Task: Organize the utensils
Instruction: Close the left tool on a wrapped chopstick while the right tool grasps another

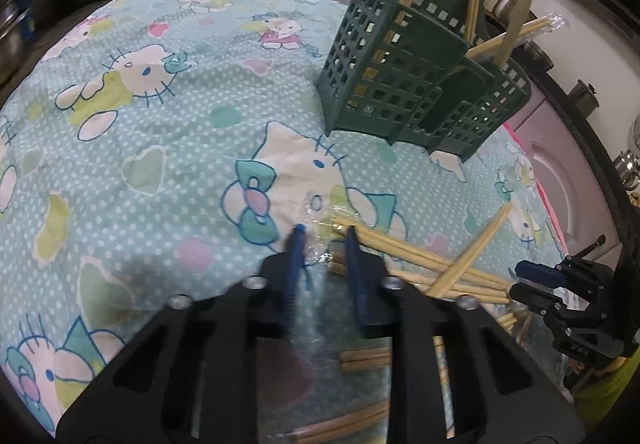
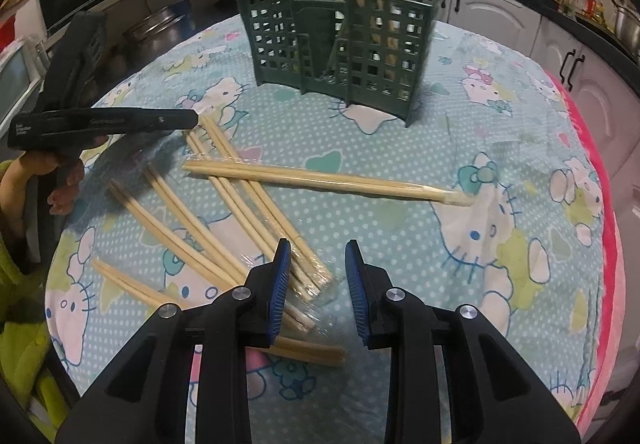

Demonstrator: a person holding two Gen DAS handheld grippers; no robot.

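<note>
while the left gripper (image 1: 322, 240) hangs low over the cloth (image 1: 160, 132), its blue jaws stand narrow around the clear wrapper end of a chopstick pair (image 1: 334, 262); whether the pads press on it cannot be told. the right gripper (image 2: 316, 264) stands part open, nothing between its jaws, just above the ends of wrapped chopsticks (image 2: 240, 200) scattered on the counter. one pair (image 2: 328, 180) lies crosswise over the others. the green caddy (image 2: 340, 44) stands upright further back on the cloth, several chopsticks leaning out of its top. a hand (image 2: 60, 180) holds the left gripper's grip at the left edge.
</note>
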